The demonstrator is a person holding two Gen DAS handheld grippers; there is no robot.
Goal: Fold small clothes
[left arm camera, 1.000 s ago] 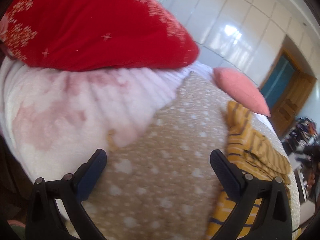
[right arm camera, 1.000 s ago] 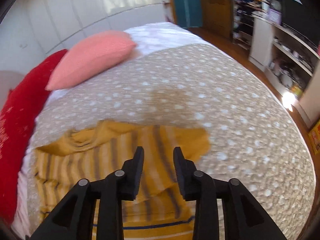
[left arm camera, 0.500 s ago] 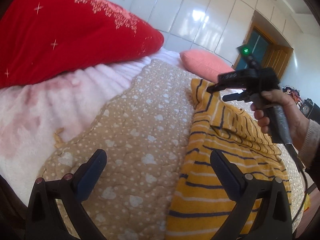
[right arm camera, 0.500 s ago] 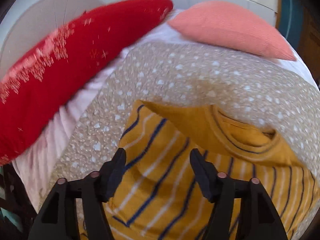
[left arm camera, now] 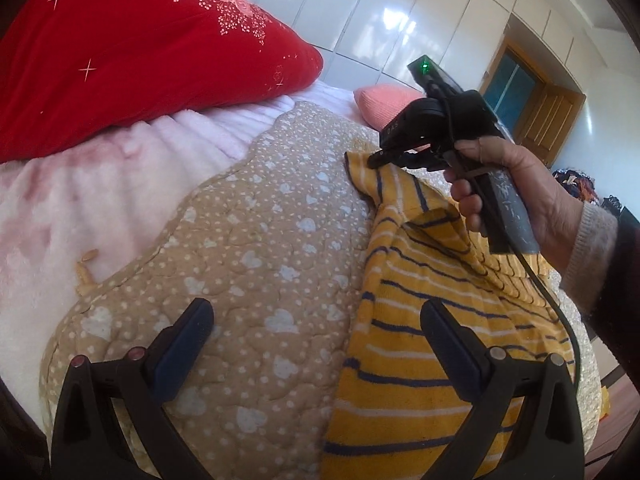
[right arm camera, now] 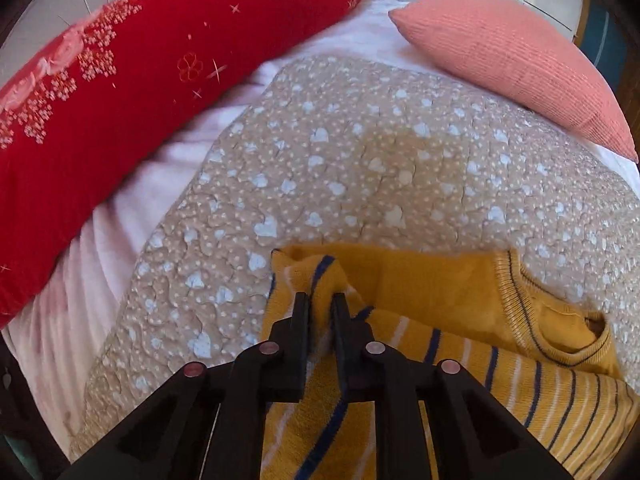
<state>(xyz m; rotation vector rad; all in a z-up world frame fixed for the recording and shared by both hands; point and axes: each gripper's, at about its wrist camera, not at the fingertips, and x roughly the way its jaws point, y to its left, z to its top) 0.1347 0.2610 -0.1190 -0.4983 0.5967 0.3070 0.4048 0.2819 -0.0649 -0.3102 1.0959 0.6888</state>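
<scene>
- A big red velvet pillow with pink flower embroidery (left arm camera: 132,52) lies at the far left of the bed, on a pale pink fluffy blanket (left arm camera: 80,208).
- Next to it, a beige quilted bed cover with small white hearts (left arm camera: 256,248) covers the middle of the bed.
- The left claw (left arm camera: 316,344) hangs low over this cover; its two fingers are spread wide, and nothing is between them. The left finger is above the beige cover, the right finger is above the edge of the garment.
- The small mustard-yellow knitted sweater with navy and white stripes (left arm camera: 420,320) lies on the beige cover, at the right of the left claw.
- The right claw (right arm camera: 320,304) is pressed together on a corner of the sweater near the shoulder, and the cloth is bunched between its fingers. In the left wrist view the person's right hand (left arm camera: 516,188) holds its handle.
- A salmon-pink ribbed cushion (right arm camera: 516,60) lies at the far right, at the head of the bed.
</scene>
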